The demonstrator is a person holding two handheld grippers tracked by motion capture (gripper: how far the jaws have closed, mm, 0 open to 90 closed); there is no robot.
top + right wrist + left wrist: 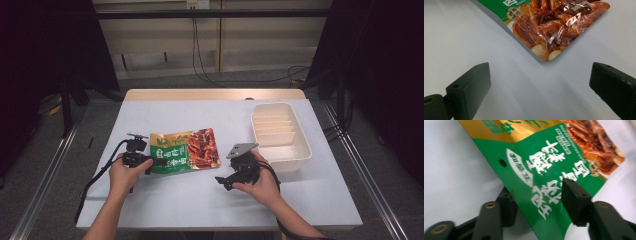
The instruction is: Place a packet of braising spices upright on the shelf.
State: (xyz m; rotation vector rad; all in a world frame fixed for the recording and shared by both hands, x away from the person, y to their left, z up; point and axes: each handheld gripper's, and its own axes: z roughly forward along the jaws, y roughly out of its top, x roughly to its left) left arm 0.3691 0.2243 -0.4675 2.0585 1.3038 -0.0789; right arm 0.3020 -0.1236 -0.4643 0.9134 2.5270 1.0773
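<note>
So the snack pouch (184, 151) is lying flat on the white counter (165, 200), roughly in the middle and a bit toward the left side. It's the green and gold one with the red braised-meat photo on its right half.

The left gripper (159, 162) comes at it from the pouch's left end, near the front corner. In the left gripper view you can see the green edge of the pouch (541, 175) running between the two black jaws, one jaw above the printed face and the other tucked under the edge. The jaws are about halfway in and there's a gap on the lower side, so I'd call it apart with the pouch in between, not clamped yet. The pouch edge looks lifted a little off the counter there.

The right gripper (223, 182) sits near the front of the counter, just off the pouch's right front corner, not touching it. In the right gripper view the jaws stand wide apart with bare counter (524, 95) between them, and the meat-photo corner of the pouch (554, 32) is ahead of the jaws, a bit beyond their tips.

Over on the right there's a white ribbed tray (304, 150), just beside the right hand (264, 186) and well apart from the pouch.
</note>
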